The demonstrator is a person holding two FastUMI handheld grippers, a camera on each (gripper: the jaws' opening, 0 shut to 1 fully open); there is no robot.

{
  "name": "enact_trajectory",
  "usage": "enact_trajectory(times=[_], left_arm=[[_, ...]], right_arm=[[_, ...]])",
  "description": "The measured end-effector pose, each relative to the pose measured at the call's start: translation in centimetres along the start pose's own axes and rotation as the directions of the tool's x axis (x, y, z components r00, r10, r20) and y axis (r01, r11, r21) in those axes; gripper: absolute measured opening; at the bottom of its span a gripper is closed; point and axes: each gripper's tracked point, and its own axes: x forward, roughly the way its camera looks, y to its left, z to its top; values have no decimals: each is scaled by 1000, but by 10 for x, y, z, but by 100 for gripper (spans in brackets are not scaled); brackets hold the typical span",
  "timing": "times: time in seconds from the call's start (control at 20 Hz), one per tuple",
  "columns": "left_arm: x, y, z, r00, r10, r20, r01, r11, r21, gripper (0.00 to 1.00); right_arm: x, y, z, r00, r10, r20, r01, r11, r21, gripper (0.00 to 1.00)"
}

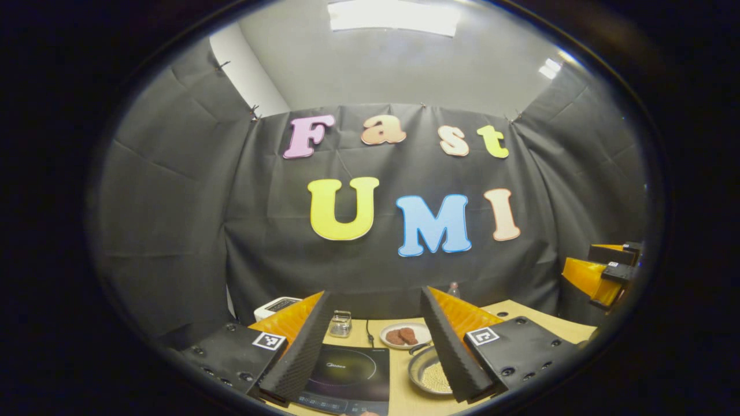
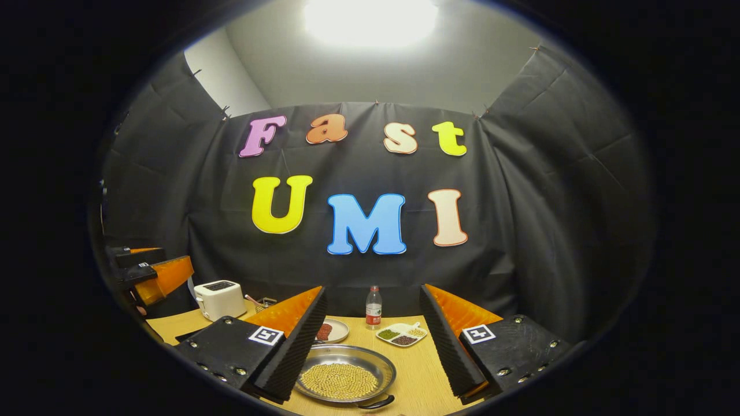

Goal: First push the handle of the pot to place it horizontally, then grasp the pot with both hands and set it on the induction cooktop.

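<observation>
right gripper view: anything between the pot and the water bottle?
Bare tabletop between the pot and the bottle; the divided dish sits just to its right.

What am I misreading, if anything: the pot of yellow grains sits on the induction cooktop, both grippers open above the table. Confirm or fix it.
One thing is off. The pot of yellow grains sits on the wooden table beside the induction cooktop, not on it; the left gripper view shows this. Both the left gripper and the right gripper are open.
</observation>
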Motion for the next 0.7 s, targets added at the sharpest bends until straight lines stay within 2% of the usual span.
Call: enact_trajectory(times=[0.1,0.2,0.35,0.4,0.45,0.5,0.55,0.6,0.65,0.7], left_arm=[[1,5,-3,1000,-4,1,4,1000,-2,98],[2,10,-3,1000,-6,3,6,1000,4,98],[6,25,-6,1000,-6,8,6,1000,-5,98],[7,32,-9,1000,-8,7,8,1000,-13,98],[9,38,-11,1000,-11,4,11,1000,-20,98],[10,45,-12,1000,-10,4,10,1000,-26,98],[10,53,-13,1000,-6,5,6,999,-31,98],[11,60,-13,1000,-3,11,4,999,-40,100],[11,65,-14,1000,-1,19,2,999,-49,98],[11,72,-14,1000,3,17,-2,999,-50,98]], right_arm=[[1,6,-2,1000,6,-6,-6,1000,-5,96],[2,11,-9,1000,5,-22,-5,1000,-9,92],[2,25,-24,997,10,-75,-11,1000,-2,53],[2,28,-32,995,17,-100,-17,1000,1,52],[1,36,-39,992,39,-120,-38,999,4,42],[4,40,-45,990,43,-135,-43,999,4,38],[-3,55,-49,983,83,-161,-84,996,2,27],[2,50,-53,987,31,-157,-37,999,-36,27],[-5,45,-52,989,17,-148,-27,998,-64,1],[-10,51,-59,985,38,-171,-51,996,-72,1]])
